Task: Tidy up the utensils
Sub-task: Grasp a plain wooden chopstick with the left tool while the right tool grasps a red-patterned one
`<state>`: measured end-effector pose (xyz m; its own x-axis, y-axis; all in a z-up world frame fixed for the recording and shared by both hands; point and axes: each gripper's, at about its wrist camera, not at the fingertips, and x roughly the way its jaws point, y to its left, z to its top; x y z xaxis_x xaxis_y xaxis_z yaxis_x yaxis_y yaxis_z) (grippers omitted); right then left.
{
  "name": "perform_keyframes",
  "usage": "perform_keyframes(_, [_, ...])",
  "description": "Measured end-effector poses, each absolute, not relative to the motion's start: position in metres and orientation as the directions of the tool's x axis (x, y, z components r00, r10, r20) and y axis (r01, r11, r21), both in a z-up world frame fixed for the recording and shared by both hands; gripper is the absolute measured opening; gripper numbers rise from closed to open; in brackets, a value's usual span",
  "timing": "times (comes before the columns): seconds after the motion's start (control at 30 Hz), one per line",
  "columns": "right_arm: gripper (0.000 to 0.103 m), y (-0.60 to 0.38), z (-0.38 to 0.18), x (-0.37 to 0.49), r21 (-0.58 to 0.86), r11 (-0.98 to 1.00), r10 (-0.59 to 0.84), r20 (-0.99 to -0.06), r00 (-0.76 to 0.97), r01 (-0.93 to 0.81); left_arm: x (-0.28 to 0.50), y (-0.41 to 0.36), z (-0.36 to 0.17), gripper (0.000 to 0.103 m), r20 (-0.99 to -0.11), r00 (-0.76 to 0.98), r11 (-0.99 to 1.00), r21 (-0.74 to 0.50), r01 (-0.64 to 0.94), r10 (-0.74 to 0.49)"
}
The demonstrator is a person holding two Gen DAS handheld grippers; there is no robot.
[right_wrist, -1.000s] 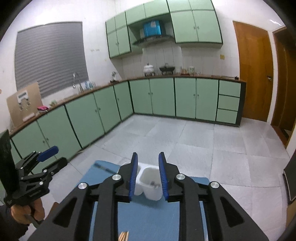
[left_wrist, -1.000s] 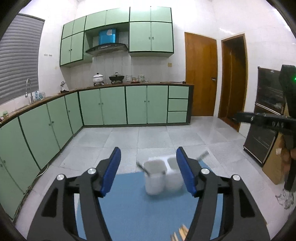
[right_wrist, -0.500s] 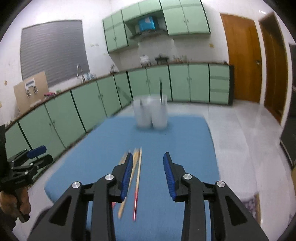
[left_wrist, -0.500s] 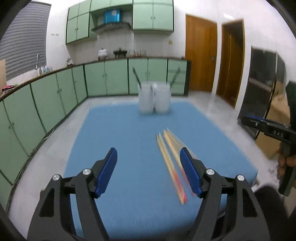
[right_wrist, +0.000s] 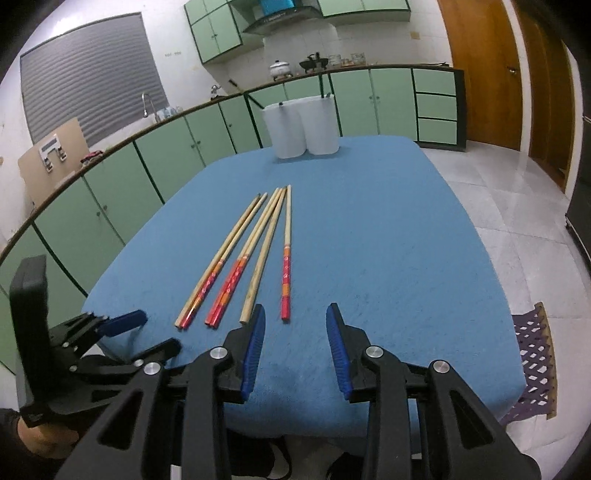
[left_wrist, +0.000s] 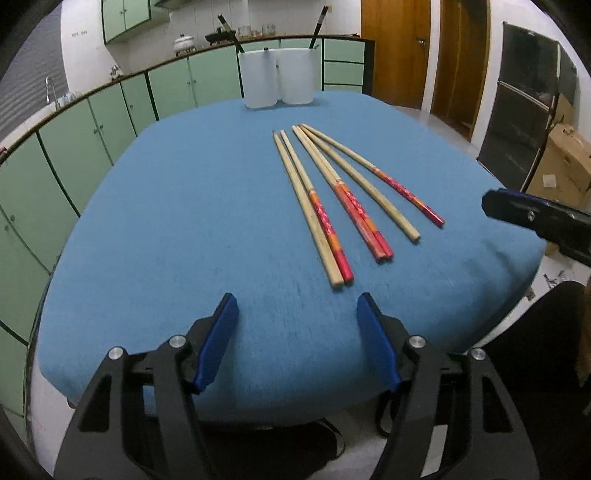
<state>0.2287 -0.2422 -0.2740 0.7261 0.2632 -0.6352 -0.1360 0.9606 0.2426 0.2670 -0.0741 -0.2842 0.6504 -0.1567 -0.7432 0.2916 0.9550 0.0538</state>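
Observation:
Several wooden chopsticks [left_wrist: 317, 210] with red and orange ends lie fanned out on the blue tablecloth [left_wrist: 184, 221], tips pointing to the far end. Two white holders [left_wrist: 277, 79] stand there side by side, each with a dark utensil [left_wrist: 319, 22] sticking out. My left gripper [left_wrist: 295, 299] hovers open over the near table edge, just short of the leftmost pair's ends, with nothing between its fingers. In the right wrist view my right gripper [right_wrist: 295, 308] is open and empty just behind the chopsticks [right_wrist: 264, 254]. The left gripper [right_wrist: 122, 321] is at lower left, the holders [right_wrist: 301, 129] far ahead.
Green kitchen cabinets [right_wrist: 110, 177] run along the left and back walls. Wooden doors [right_wrist: 484, 74] are at the back right. A dark cabinet [left_wrist: 524, 122] and a cardboard box [left_wrist: 561, 158] stand to the right of the table. A purple lattice mat [right_wrist: 532, 362] lies on the tiled floor.
Both grippers have come down from a high, far view to the near table edge. The chopsticks have come into view and now lie close in front. Both jaws stand slightly wider.

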Motion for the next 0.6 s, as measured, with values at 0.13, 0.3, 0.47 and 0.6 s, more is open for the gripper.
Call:
perform_keyframes(0.13, [0.034,-0.239,-0.281,0.232,0.23,0.962,0.264,-0.648,0.714,-0.146,0.282,-0.069,-0.28,0.068,-0.743,0.655,0.971,0.031,0.238,-0.137])
perform_keyframes(0.3, [0.034,-0.239,-0.289,0.233,0.209,0.966,0.252,-0.661,0.707,-0.149,0.292,-0.052,-0.279,0.066,-0.742,0.658,0.982,-0.005,0.187,-0.129])
perform_keyframes(0.47, [0.034,-0.238,-0.296,0.236,0.199,0.968,0.247,-0.674,0.696,-0.152,0.292,-0.044,-0.275,0.066,-0.735,0.667,0.981,0.016,0.195,-0.121])
perform_keyframes(0.6, [0.034,-0.234,-0.3,0.238,0.191,0.969,0.246,-0.678,0.692,-0.158,0.296,-0.043,-0.277,0.067,-0.743,0.653,0.979,-0.011,0.205,-0.145])
